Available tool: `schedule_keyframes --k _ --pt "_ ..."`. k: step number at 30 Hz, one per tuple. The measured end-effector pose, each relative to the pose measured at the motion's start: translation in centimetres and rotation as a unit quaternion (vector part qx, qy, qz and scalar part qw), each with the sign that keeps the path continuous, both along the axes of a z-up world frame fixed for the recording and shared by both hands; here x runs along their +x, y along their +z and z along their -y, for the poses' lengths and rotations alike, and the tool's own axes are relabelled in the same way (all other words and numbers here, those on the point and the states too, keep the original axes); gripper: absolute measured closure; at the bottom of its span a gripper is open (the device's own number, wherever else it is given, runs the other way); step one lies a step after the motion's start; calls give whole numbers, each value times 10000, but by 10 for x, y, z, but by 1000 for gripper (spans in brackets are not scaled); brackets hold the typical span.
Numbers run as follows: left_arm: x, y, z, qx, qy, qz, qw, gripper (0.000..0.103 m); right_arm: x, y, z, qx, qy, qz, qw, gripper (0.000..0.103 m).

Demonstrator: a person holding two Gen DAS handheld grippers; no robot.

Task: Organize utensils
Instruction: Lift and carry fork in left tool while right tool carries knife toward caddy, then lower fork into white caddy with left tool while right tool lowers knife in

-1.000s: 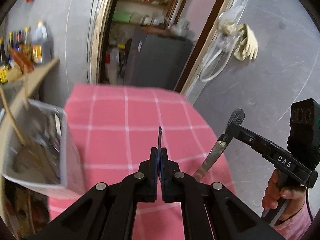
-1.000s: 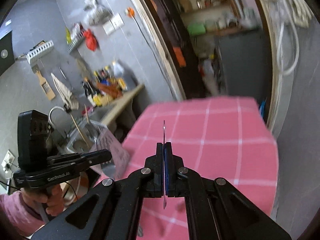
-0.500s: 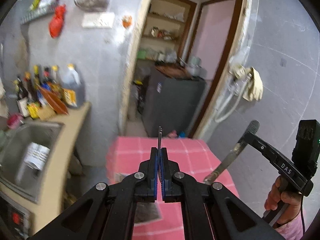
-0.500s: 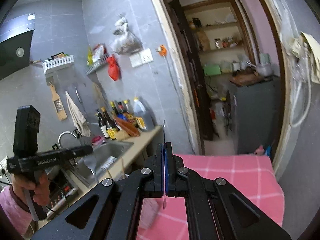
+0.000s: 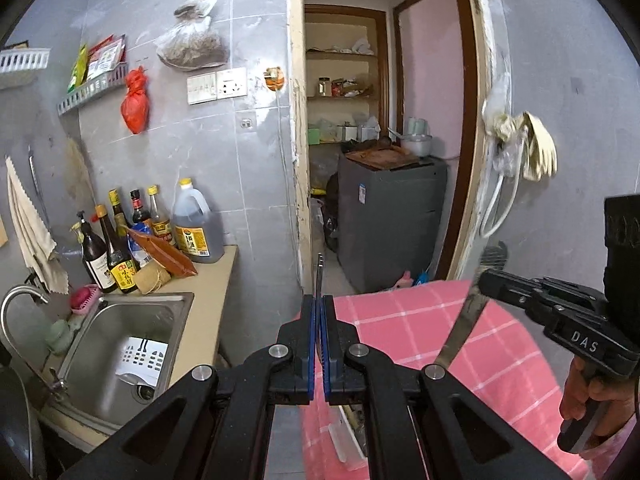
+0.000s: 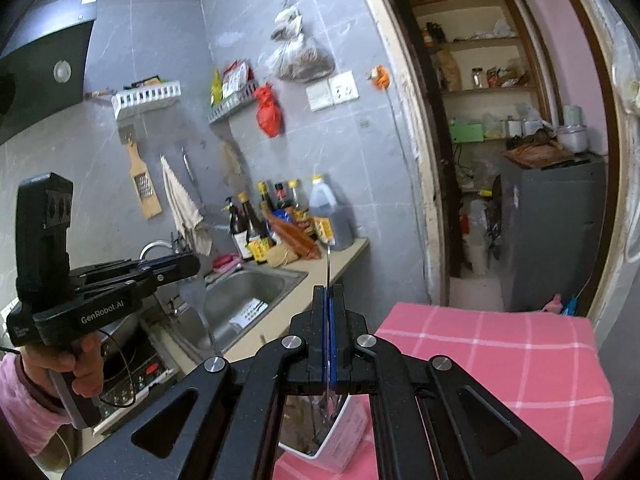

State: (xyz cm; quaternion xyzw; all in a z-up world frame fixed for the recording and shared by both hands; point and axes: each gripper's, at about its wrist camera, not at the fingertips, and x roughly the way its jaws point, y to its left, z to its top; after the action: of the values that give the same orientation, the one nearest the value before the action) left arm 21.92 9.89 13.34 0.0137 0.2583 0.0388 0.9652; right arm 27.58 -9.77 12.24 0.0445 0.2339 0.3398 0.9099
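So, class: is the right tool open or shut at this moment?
Shut. The right tool has its two pads pressed together on a thin metal utensil, seen edge-on; the left wrist view shows it as a knife-like blade hanging from that tool.

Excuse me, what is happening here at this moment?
A person holds two grippers up in the air in a kitchen. The left gripper is shut on a thin metal utensil, seen edge-on. The right gripper is shut on a knife. Both are above the pink checked tablecloth, beside the sink.

Black tongs point(image 5: 319, 344) with blue pads, silver screws, white "DAS" lettering; pink sleeves.
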Motion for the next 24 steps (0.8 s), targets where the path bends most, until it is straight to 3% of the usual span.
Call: schedule_keyframes --k 9,18,24 --pt "-2 -24 18 389 45 100 9992 100 -4 -39 -13 -194 198 -144 9995 102" --pt "-3 -58 12 50 45 114 9999 100 -9 -68 -18 -353 334 -243 9985 102" --pt "-7 -70 18 239 -3 209 9995 100 -11 -80 -21 -463 326 -312 9979 102"
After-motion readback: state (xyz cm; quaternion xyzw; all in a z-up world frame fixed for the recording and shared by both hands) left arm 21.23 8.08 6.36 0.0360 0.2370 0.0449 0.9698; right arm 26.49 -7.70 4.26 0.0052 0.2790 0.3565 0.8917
